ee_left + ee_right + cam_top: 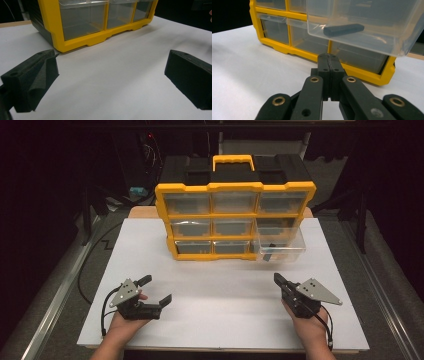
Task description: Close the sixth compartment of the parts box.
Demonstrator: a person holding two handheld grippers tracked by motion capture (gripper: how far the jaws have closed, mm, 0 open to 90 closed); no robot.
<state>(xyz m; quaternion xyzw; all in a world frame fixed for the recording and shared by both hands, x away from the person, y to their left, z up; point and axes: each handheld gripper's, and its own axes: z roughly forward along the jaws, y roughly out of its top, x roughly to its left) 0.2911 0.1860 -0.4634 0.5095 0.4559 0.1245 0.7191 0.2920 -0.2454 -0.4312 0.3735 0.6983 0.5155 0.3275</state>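
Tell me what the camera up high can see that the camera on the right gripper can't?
The high view alone has the handle on top of the yellow box, the open left gripper, and the person's hands. The right gripper view alone gives a close look at the small black bar lying in the pulled-out clear drawer, in front of the right gripper's shut jaws. Both have the yellow box, that drawer, the right gripper and the white table.

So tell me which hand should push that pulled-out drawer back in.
Right. Its tool, jaws shut, sits just before the open drawer; the left tool is across the table.
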